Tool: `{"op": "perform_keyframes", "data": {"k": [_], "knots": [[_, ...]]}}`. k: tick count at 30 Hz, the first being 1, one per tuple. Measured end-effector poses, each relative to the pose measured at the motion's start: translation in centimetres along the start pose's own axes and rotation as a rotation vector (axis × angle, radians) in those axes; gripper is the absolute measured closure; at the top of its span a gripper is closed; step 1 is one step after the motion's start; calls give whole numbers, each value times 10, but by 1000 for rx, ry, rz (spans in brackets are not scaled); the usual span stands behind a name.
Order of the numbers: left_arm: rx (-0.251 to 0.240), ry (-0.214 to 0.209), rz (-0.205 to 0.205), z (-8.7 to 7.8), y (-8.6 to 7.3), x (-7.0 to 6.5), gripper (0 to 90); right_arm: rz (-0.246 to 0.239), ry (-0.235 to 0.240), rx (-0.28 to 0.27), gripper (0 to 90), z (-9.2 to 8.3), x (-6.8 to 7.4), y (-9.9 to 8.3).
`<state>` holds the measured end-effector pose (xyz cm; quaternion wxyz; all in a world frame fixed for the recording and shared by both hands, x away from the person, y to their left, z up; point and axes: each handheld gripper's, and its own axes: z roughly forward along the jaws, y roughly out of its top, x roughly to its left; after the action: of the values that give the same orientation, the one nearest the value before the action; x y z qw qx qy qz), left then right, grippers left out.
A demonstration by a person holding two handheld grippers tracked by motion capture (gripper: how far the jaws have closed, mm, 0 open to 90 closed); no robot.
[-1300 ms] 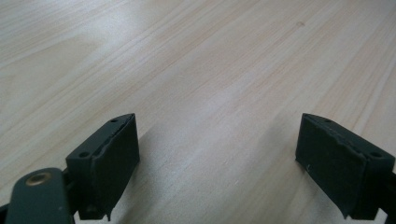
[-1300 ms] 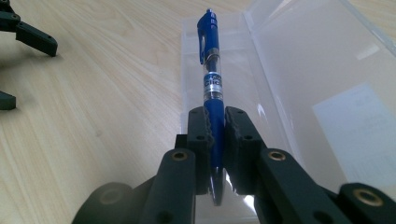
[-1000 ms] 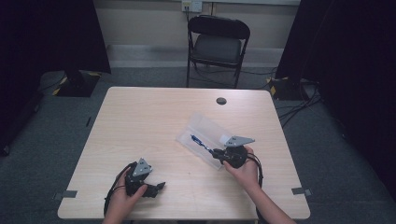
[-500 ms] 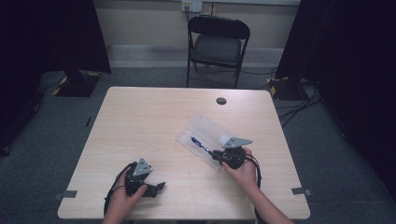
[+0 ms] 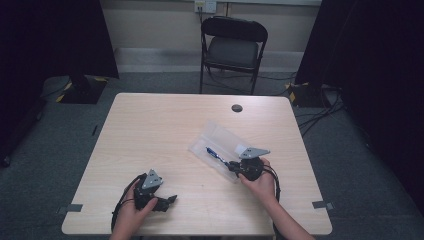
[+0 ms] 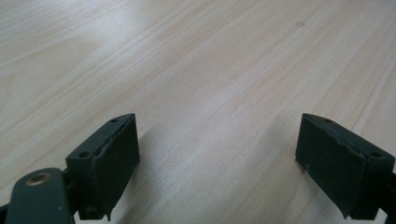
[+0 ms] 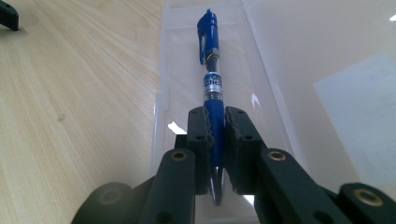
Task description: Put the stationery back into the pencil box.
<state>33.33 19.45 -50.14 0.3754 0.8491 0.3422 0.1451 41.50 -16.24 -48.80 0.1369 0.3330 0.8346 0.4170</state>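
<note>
Blue pen — tip hidden — clamped in right gripper over clear case; left gripper wide.

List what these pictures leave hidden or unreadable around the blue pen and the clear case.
- Blue pen: its tip, right gripper view, hidden behind the right gripper.
- Pen's label print: too small and blurred to read.
- Clear case: high view, its lid and tray blend together.

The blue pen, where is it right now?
The blue pen is pinched in the right claw, over the open clear plastic case on the table's right half.
</note>
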Motion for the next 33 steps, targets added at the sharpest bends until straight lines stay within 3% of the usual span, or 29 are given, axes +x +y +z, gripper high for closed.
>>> {"op": "perform_keyframes", "data": {"k": [33], "knots": [[0,0,0,0,0,0,130,-11,-18,27,807,6,-4,-3]]}}
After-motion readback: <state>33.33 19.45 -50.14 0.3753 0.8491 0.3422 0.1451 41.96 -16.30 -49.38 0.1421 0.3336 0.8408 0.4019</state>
